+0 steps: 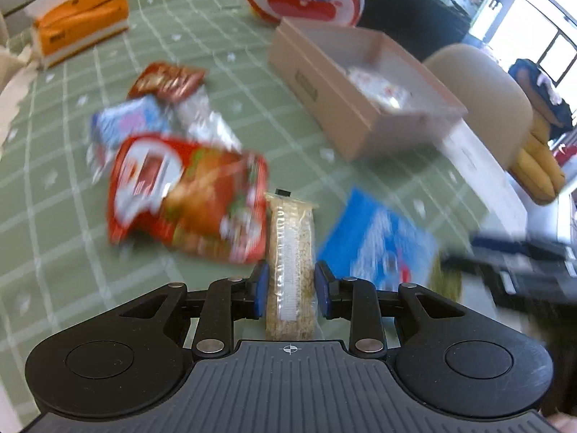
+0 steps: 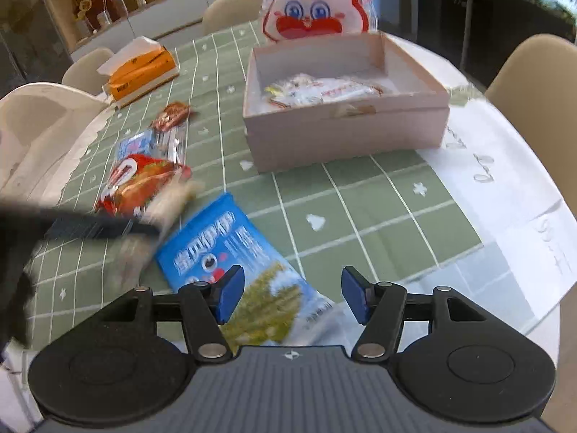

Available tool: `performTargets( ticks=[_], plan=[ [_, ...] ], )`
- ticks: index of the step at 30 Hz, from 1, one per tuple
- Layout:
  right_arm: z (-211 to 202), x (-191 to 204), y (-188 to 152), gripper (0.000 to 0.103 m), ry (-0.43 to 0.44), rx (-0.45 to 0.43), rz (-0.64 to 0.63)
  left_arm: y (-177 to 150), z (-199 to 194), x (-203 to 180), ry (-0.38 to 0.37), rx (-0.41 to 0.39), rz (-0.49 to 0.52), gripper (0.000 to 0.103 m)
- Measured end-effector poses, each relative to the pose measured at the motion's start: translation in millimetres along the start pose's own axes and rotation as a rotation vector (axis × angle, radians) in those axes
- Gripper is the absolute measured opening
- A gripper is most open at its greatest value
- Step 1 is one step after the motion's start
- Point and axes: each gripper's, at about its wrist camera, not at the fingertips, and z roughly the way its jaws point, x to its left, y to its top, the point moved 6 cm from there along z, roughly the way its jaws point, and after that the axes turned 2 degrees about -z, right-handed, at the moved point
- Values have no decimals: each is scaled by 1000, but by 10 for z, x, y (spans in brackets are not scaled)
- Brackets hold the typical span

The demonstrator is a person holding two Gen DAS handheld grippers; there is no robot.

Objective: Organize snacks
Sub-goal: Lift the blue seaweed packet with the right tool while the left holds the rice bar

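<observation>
On the green grid-patterned tabletop (image 2: pixel 360 209), packet lettering is too blurred to read. Shelving and beige chairs stand behind. A cardboard box (image 2: pixel 342 133) holds white wrapped snacks. Left hand-held gripper (image 1: pixel 291 285) clamps an oat bar (image 1: pixel 291 252); right hand-held gripper (image 2: pixel 292 296) stands apart over a blue packet (image 2: pixel 230 252).

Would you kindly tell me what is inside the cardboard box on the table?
Inside the cardboard box lie white-wrapped snack packets with red print, near its back wall. The near wall hides the front of the floor, so anything there cannot be seen.
</observation>
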Motion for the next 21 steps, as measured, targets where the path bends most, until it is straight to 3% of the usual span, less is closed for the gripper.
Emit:
performTargets(
  ticks=[5, 7, 11, 16, 21],
  plan=[
    [116, 24, -31, 60, -10, 38, 47, -293, -230, 207, 62, 13, 21, 32],
    [141, -45, -53, 60, -18, 34, 120, -361, -291, 313, 57, 7, 7, 33],
    [172, -7, -157, 63, 47, 31, 201, -436, -340, 433, 6, -20, 7, 34],
    [68, 334, -281, 64, 119, 80, 162, -478, -265, 415, -16, -1, 41, 35],
    [-16, 595, -258, 66, 3, 47, 16, -503, -257, 412, -26, -22, 54, 35]
  ],
)
